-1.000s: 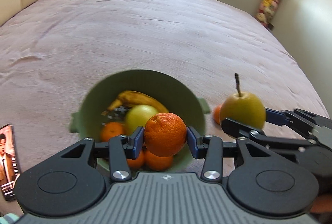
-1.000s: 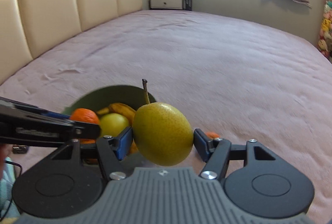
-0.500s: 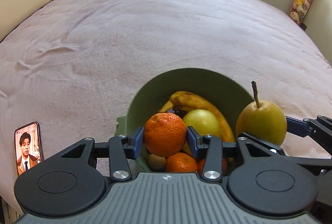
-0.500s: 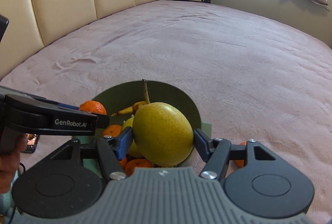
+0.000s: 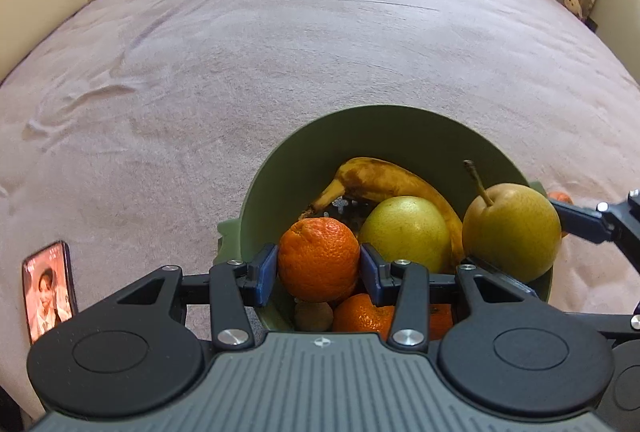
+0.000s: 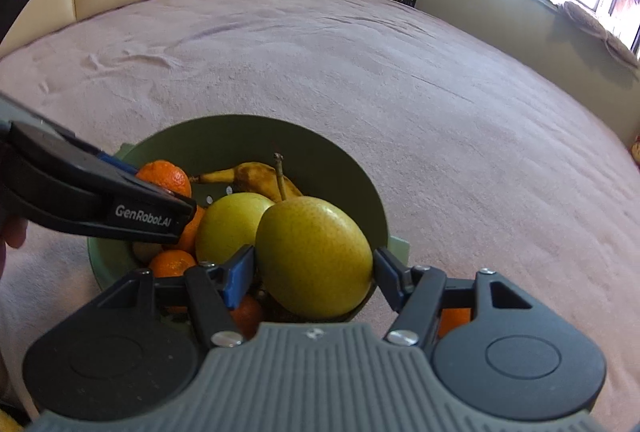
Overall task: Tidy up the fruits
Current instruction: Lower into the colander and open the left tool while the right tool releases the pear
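While the green bowl contains a banana, a yellow-green fruit and mandarins, left tongs grip an orange; right tongs grip a pear.

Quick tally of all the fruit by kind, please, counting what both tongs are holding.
Mandarins: 4 visible, more may be hidden
Pears: 2
Banana: 1
Kiwi, probably: 1
Total: 8
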Available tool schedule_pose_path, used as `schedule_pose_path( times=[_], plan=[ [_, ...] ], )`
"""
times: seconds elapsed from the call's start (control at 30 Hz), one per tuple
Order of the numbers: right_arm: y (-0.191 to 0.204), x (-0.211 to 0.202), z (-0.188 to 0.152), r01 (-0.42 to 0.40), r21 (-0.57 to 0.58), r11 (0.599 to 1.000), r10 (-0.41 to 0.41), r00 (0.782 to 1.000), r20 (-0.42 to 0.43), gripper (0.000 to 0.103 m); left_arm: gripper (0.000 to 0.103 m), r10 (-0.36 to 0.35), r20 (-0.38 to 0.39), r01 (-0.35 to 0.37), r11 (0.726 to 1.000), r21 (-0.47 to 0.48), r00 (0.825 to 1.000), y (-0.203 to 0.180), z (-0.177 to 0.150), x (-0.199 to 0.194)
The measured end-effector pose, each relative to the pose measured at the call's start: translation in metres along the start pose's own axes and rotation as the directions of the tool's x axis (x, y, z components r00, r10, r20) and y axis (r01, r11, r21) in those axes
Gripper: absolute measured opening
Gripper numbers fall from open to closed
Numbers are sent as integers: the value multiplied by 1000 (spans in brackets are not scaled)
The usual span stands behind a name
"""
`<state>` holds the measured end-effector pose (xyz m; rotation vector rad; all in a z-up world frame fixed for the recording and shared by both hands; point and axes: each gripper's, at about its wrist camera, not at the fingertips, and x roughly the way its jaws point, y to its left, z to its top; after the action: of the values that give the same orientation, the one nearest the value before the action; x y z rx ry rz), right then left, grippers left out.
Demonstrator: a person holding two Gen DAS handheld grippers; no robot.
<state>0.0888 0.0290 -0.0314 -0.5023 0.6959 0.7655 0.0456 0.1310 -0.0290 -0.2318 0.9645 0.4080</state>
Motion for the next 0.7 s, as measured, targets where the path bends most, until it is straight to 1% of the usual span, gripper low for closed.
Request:
schedule_pose_path(
  times=[0.17, 0.43, 0.5, 0.57, 0.63, 0.7],
  plan=[
    [10, 5, -2, 27, -74, 997, -28, 1000, -7, 60, 50, 14, -1, -14, 999, 45, 1000, -6, -1, 4],
    [3, 2, 1, 30, -39, 999, -30, 1000, 9, 61, 52, 24, -1, -24, 998, 58, 1000, -8, -2, 5],
    [2, 0, 0, 30, -29, 999, -30, 999, 12, 61, 55, 32, -1, -32, 998, 61, 999, -8, -2, 5],
    [2, -2, 0, 32, -19, 999, -32, 999, 16, 62, 56, 28, 1, -28, 998, 58, 1000, -7, -2, 4],
    [0, -4, 0, 38, -9, 999, -38, 999, 26, 65, 61, 22, 21, -22, 999, 46, 1000, -7, -1, 0],
    [-1, -7, 1, 49, 4, 999, -49, 998, 44, 68, 68, 23, 50, -25, 999, 46, 998, -7, 0, -5]
  ],
)
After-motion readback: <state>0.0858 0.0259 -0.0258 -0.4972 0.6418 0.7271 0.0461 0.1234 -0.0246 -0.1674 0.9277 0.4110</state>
